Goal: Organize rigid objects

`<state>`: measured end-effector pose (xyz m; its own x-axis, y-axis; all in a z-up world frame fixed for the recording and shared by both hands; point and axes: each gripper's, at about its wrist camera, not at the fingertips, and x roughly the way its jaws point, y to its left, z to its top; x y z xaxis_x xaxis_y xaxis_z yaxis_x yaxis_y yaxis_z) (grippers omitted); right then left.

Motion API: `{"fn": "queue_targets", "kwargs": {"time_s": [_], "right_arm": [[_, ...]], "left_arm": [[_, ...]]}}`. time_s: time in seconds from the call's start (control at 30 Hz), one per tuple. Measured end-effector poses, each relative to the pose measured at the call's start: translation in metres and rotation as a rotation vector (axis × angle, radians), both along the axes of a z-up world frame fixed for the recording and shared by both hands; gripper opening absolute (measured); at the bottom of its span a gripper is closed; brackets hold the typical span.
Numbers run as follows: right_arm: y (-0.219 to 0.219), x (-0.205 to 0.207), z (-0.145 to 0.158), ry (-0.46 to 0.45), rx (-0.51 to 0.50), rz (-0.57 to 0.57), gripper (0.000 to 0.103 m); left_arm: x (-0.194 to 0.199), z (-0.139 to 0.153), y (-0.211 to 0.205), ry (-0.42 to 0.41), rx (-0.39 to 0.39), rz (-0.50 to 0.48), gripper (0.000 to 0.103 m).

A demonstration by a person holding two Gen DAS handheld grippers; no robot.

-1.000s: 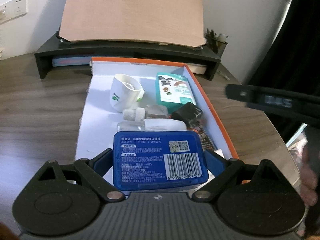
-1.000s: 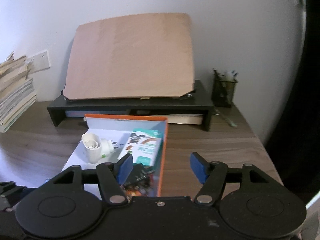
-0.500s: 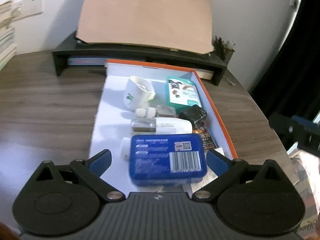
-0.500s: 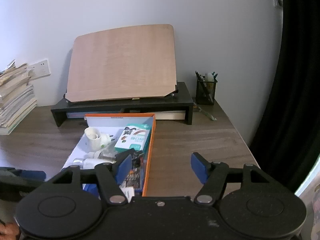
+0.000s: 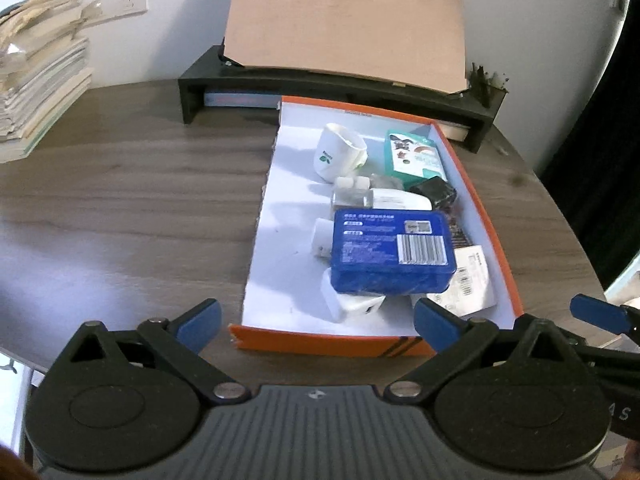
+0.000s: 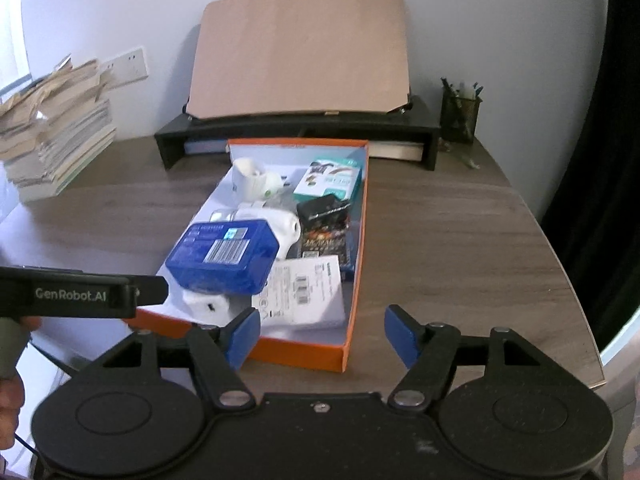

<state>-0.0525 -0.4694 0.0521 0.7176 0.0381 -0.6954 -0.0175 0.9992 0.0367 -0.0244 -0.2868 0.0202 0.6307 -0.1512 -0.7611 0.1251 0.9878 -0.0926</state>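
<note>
Right gripper (image 6: 320,338) jaws apart, lately widening, nothing between them — poised over the near end of the orange box (image 6: 352,280). Blue case (image 6: 224,256) lies atop white items in the box. Left gripper (image 6: 80,294) enters from the left, on the wooden desk (image 6: 460,248) side.

Glossy blue plastic case (image 5: 394,256) in a cardboard box (image 5: 332,344) on a matt woodgrain table (image 5: 132,208).

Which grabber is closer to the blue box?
Left. The left gripper sits open just in front of the blue box, at the tray's near edge. The right gripper hangs further back, off toward the tray's right corner.
</note>
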Motion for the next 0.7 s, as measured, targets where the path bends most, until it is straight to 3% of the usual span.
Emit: {"fn": "queue_targets", "kwargs": {"time_s": [0.7], "right_arm": [[0.0013,-0.0039,-0.0092,0.053,-0.006,0.0,0.082]], "left_arm": [[-0.0079,-0.0086,-0.0071,0.026,0.047,-0.04,0.103]]}}
